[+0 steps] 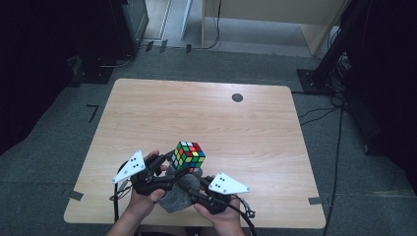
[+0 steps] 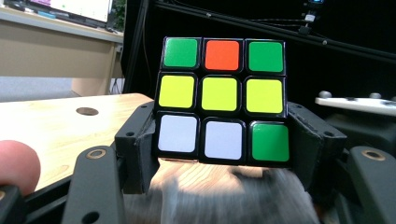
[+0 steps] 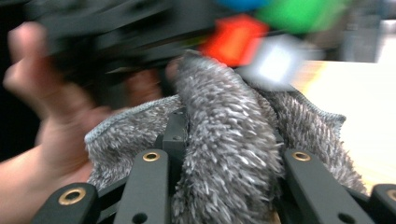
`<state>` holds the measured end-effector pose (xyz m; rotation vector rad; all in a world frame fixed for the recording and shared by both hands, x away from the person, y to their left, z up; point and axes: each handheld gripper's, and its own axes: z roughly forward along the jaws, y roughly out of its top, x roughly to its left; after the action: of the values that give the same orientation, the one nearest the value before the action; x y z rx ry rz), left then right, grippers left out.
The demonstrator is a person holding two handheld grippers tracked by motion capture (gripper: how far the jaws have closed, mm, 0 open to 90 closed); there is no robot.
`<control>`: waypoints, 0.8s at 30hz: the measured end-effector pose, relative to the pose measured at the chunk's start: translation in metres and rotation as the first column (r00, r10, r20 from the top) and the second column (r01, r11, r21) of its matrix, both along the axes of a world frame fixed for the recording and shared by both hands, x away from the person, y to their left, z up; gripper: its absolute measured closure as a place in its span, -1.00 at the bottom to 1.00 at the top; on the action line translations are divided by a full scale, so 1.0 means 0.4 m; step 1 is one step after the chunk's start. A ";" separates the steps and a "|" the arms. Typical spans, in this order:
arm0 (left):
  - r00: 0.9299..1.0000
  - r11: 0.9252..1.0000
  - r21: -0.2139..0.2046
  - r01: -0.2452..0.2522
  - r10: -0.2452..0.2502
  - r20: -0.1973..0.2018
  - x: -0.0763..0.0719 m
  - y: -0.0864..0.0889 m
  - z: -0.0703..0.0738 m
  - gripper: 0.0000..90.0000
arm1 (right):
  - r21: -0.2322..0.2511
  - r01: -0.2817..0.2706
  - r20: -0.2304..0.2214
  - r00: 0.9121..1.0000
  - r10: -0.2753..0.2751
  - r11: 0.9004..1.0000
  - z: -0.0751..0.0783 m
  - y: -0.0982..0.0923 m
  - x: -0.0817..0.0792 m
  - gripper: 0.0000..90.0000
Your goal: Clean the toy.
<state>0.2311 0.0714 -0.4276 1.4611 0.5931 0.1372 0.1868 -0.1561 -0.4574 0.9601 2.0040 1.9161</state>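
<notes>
A scrambled Rubik's cube (image 1: 189,156) is held above the near part of the wooden table (image 1: 147,113). My left gripper (image 1: 173,162) is shut on it, one jaw pressing each side. In the left gripper view the cube (image 2: 221,93) shows green, orange, yellow and white stickers between that gripper's (image 2: 219,144) black jaws. A grey fluffy cloth (image 1: 177,199) hangs just under the cube. My right gripper (image 1: 189,184) is shut on a bunched fold of it. In the right gripper view the cloth (image 3: 229,154) rises between the jaws and its top touches the blurred cube (image 3: 238,39).
A small dark round insert (image 1: 237,97) sits in the table top near the far edge. Both hands work close to the table's front edge. Black stands and cables (image 1: 339,69) are on the floor at the right, and a light wooden desk (image 1: 275,14) stands behind.
</notes>
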 end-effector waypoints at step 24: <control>0.993 0.995 0.076 -0.071 0.078 -0.092 0.052 0.045 -0.013 -0.24 | -0.213 0.351 0.181 0.931 -0.317 0.912 -0.040 -0.219 0.105 -0.47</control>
<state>0.2519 0.0895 -0.4329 1.5230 0.7269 0.1494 0.2286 -0.2436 -0.4733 0.9939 1.7999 1.4762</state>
